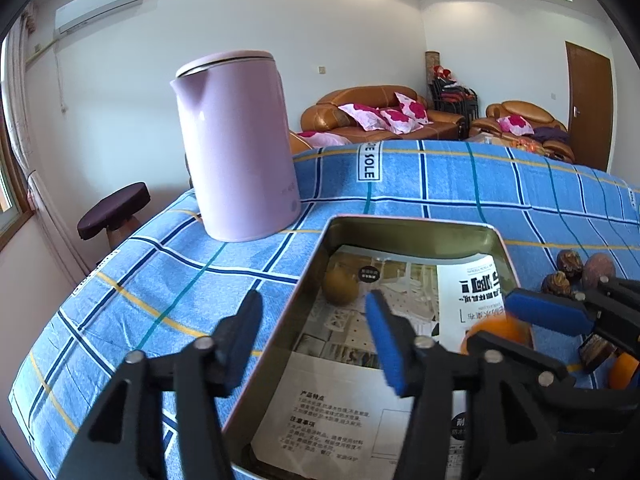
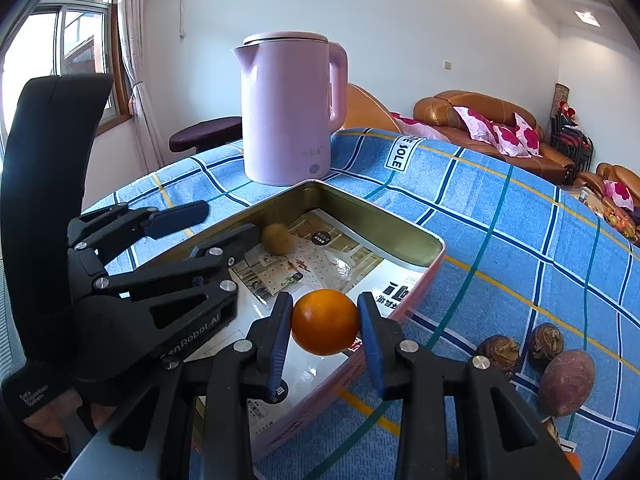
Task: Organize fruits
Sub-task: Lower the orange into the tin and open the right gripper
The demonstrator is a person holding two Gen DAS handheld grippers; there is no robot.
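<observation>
A brown kiwi lies in the far left corner of the paper-lined metal tin. My left gripper stands open just short of the kiwi, straddling the tin's left wall, with nothing between its blue pads. My right gripper is shut on an orange, held over the right side of the tin. Two wrinkled brown fruits and a purple one lie on the cloth to the right of the tin.
A pink kettle stands on the blue checked tablecloth just behind the tin's far left corner. Another orange lies at the right, behind my right gripper. A dark stool stands beyond the table's left edge.
</observation>
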